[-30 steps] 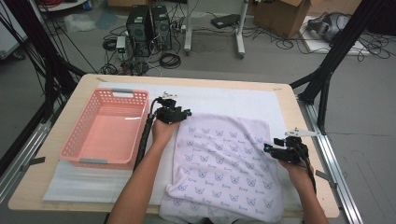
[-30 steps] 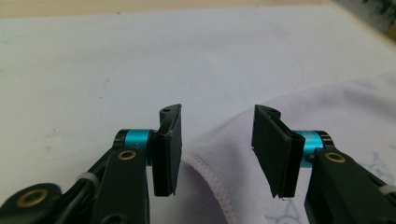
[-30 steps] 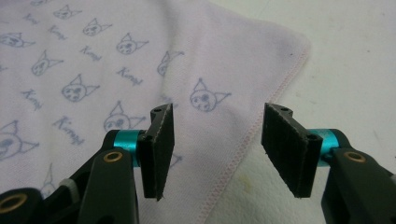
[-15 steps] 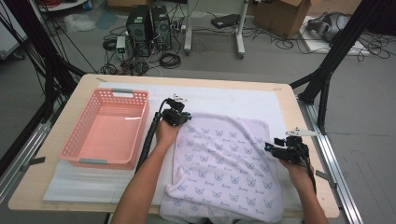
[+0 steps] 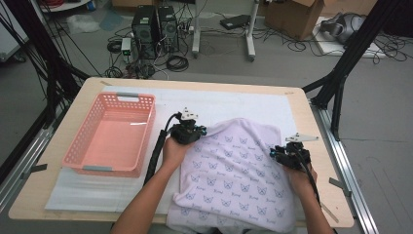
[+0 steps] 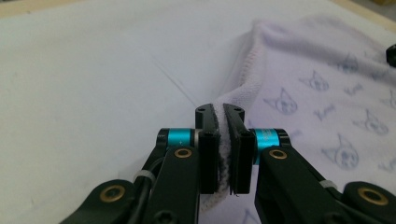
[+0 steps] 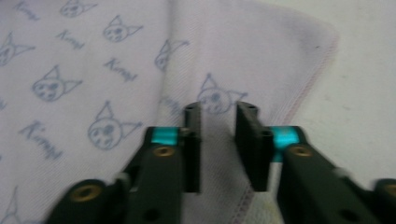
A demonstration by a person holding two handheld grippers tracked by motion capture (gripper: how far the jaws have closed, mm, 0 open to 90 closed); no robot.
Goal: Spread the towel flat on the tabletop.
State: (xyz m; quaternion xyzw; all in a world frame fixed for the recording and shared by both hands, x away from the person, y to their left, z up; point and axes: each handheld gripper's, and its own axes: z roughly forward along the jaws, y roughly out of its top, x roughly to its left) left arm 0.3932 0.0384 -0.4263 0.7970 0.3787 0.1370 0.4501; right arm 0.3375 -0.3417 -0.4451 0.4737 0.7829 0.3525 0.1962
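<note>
— From above, where is the towel?

— The towel point(image 5: 234, 170) with the cat print lies on the white mat point(image 5: 234, 100), right of the middle of the table point(image 5: 304, 114), its near edge hanging over the near rim. The pink basket point(image 5: 73, 158) sits well apart on the left. My left gripper point(image 5: 198, 131) is at the towel's far left corner, and my right gripper point(image 5: 275, 153) is at its right edge.

— And your left gripper view?

— My left gripper point(image 6: 219, 112) is clamped on the towel point(image 6: 317, 84). A fold of its hemmed edge is pinched between the two pads, and the rest spreads away to the right. Bare mat point(image 6: 93, 70) lies to the left.

— And the right gripper view?

— It is blurred. My right gripper point(image 7: 218, 109) has just been closing, but a gap shows between its jaws. They point down at the towel point(image 7: 93, 70), close to its stitched hem, with cloth showing in the gap and neither pad pressing on it. The mat point(image 7: 364, 70) shows to the right of the hem.
</note>
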